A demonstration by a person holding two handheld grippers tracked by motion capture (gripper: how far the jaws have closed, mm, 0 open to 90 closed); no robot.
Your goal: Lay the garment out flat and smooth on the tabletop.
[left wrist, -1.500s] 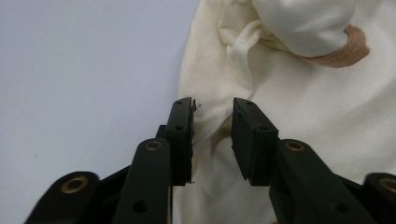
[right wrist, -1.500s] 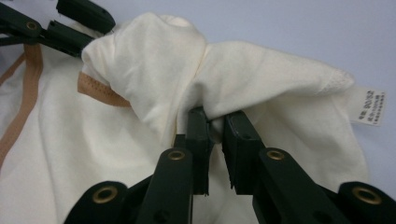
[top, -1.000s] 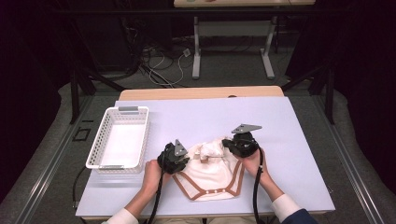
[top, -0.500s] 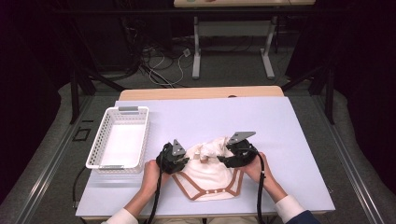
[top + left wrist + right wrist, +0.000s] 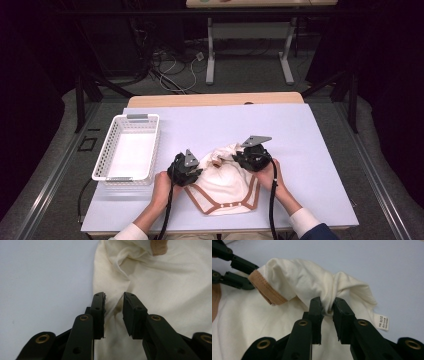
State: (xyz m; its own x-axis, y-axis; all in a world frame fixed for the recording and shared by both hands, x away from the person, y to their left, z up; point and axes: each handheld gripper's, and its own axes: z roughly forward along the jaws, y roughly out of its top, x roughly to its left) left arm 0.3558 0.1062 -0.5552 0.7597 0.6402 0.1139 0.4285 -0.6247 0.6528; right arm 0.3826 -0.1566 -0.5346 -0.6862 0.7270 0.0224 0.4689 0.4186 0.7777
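Since the earlier frame, the right gripper (image 5: 239,159) has been drawn inward, its jaws closed again on a fold of the cream garment (image 5: 225,182) at the table's six o'clock edge. The left gripper (image 5: 194,173) is clamped on cloth. Bare table (image 5: 310,140) is left toward three o'clock; the white basket (image 5: 128,150) sits at nine.

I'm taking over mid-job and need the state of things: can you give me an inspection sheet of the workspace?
Surface: pale lilac-white tabletop, wooden strip along its far edge.
Job's things: cream cotton garment with tan trim, crumpled at centre front; small white label at its edge.
Clutter: white plastic mesh basket at the left, nothing seen inside.
Grippers: left gripper with a cloth fold between its jaws, grip unclear; right gripper, jaws just closing, pinches a bunched fold.
Cables: black cable trails from each gripper to the front edge.
Surroundings: dark room, another table's legs and loose floor wires behind.
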